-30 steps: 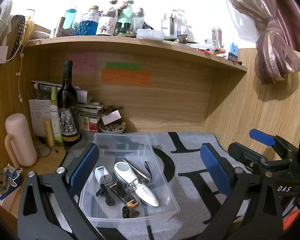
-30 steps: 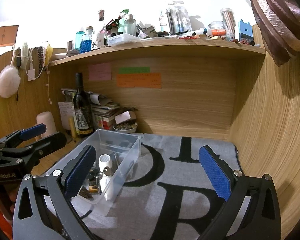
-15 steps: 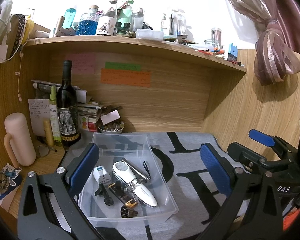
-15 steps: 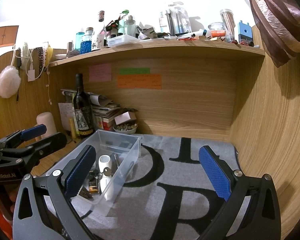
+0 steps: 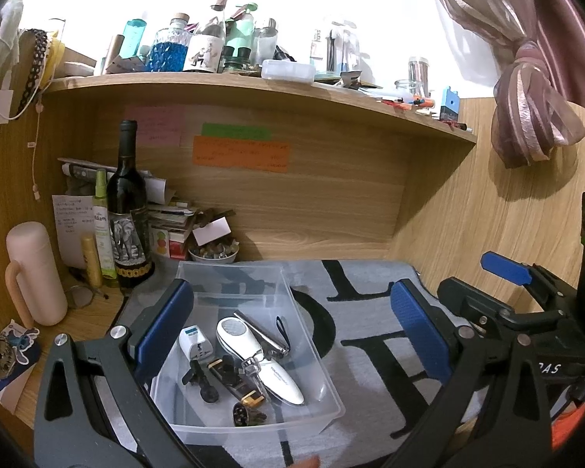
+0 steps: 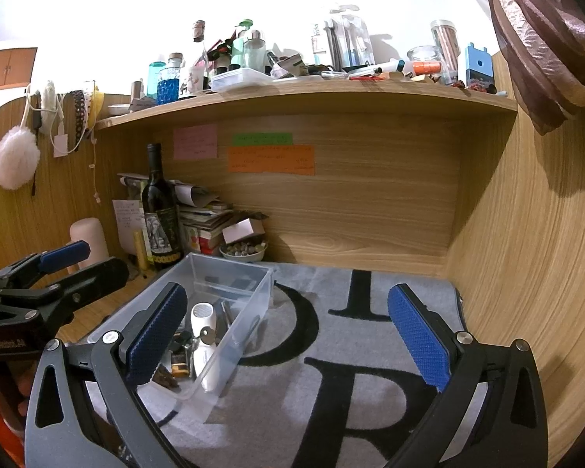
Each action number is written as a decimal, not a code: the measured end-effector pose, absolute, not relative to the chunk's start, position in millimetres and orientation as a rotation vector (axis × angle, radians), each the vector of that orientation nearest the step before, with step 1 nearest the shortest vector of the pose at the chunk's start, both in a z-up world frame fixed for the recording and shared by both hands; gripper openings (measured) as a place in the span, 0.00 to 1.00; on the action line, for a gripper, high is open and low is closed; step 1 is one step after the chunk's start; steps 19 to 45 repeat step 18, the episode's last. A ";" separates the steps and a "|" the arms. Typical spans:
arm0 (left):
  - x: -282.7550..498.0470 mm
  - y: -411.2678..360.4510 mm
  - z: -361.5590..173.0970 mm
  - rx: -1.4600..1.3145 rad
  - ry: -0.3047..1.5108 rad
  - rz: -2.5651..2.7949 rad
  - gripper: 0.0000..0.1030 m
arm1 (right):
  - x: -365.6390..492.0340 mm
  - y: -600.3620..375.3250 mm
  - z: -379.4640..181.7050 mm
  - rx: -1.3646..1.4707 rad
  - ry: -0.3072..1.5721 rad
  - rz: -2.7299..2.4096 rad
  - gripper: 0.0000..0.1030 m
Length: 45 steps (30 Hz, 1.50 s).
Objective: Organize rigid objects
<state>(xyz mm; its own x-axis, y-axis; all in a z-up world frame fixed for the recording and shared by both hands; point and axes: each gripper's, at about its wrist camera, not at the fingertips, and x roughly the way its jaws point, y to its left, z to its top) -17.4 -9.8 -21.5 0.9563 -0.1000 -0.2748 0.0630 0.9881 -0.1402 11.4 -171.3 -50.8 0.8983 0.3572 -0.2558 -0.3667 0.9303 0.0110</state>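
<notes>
A: Clear plastic bin (image 5: 199, 427) — biggest task item, sitting on the grey lettered mat (image 5: 370, 358), around 7 o'clock in the left wrist view and 8 o'clock in the right one. Thin, see-through walls, squared corners.

B: Noted. Grippers?

A: Left gripper (image 5: 288, 335) spread wide, nothing between the blue ribbed pads; one finger overlaps the bin's left rim in its own view, touching or above it, can't tell. Right gripper (image 6: 288, 335) equally wide, holding nothing, over the mat with the bin off to its 9 o'clock.

B: Contents, biggest down?

A: White handheld device (image 5: 259, 358), smooth glossy shell, long and tapered. Metal nail clipper (image 5: 265, 337) lying along its side, hard chrome. White plug adapter (image 5: 195, 345), blocky. A brown-and-gold lighter-like piece (image 5: 236, 384), then small dark bits I can't identify.

B: Step in hand?

A: Judging by the loaded bin and bare mat, sorting looks nearly complete. If another piece gets lifted, come straight down, close across the narrow width; the glossy shell may slip. Keep fingers off the thin wall or the bin could slide.

B: Backdrop?

A: Wine bottle (image 5: 128, 214) at 10 o'clock, well apart.
</notes>
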 end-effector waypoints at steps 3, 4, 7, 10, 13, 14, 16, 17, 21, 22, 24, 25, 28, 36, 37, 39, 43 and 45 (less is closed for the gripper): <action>-16.9 -9.6 -21.7 -0.132 0.292 -0.085 1.00 | 13.9 -173.2 -51.2 -0.037 0.259 0.378 1.00; -16.5 -8.8 -21.5 -0.134 0.292 -0.085 1.00 | 14.2 -173.3 -51.3 -0.037 0.260 0.377 1.00; -15.7 -7.9 -21.8 -0.140 0.290 -0.077 1.00 | 14.0 -173.1 -51.1 -0.038 0.260 0.377 1.00; -15.2 -6.3 -21.7 -0.146 0.290 -0.080 1.00 | 16.1 -173.3 -52.2 -0.041 0.261 0.379 1.00; -14.9 -6.0 -22.3 -0.146 0.293 -0.095 1.00 | 18.0 -174.0 -53.7 -0.045 0.261 0.384 1.00; -14.8 -6.0 -22.5 -0.143 0.293 -0.096 1.00 | 18.8 -174.0 -53.9 -0.046 0.262 0.384 1.00; -14.4 -5.9 -23.1 -0.141 0.295 -0.096 1.00 | 20.6 -174.4 -54.5 -0.050 0.264 0.387 1.00; -14.3 -5.9 -23.0 -0.142 0.296 -0.095 1.00 | 20.1 -175.4 -55.0 -0.052 0.263 0.389 1.00; -13.8 -5.2 -23.3 -0.147 0.299 -0.097 1.00 | 20.6 -175.5 -54.9 -0.053 0.262 0.389 1.00; -13.8 -5.2 -23.3 -0.147 0.299 -0.097 1.00 | 20.6 -175.5 -54.9 -0.053 0.262 0.389 1.00; -13.8 -5.2 -23.3 -0.147 0.299 -0.097 1.00 | 20.6 -175.5 -54.9 -0.053 0.262 0.389 1.00; -13.8 -5.2 -23.3 -0.147 0.299 -0.097 1.00 | 20.6 -175.5 -54.9 -0.053 0.262 0.389 1.00; -13.8 -5.2 -23.3 -0.147 0.299 -0.097 1.00 | 20.6 -175.5 -54.9 -0.053 0.262 0.389 1.00; -13.8 -5.2 -23.3 -0.147 0.299 -0.097 1.00 | 20.6 -175.5 -54.9 -0.053 0.262 0.389 1.00; -13.8 -5.2 -23.3 -0.147 0.299 -0.097 1.00 | 20.6 -175.5 -54.9 -0.053 0.262 0.389 1.00; -13.8 -5.2 -23.3 -0.147 0.299 -0.097 1.00 | 20.6 -175.5 -54.9 -0.053 0.262 0.389 1.00; -13.8 -5.2 -23.3 -0.147 0.299 -0.097 1.00 | 20.6 -175.5 -54.9 -0.053 0.262 0.389 1.00; -13.8 -5.2 -23.3 -0.147 0.299 -0.097 1.00 | 20.6 -175.5 -54.9 -0.053 0.262 0.389 1.00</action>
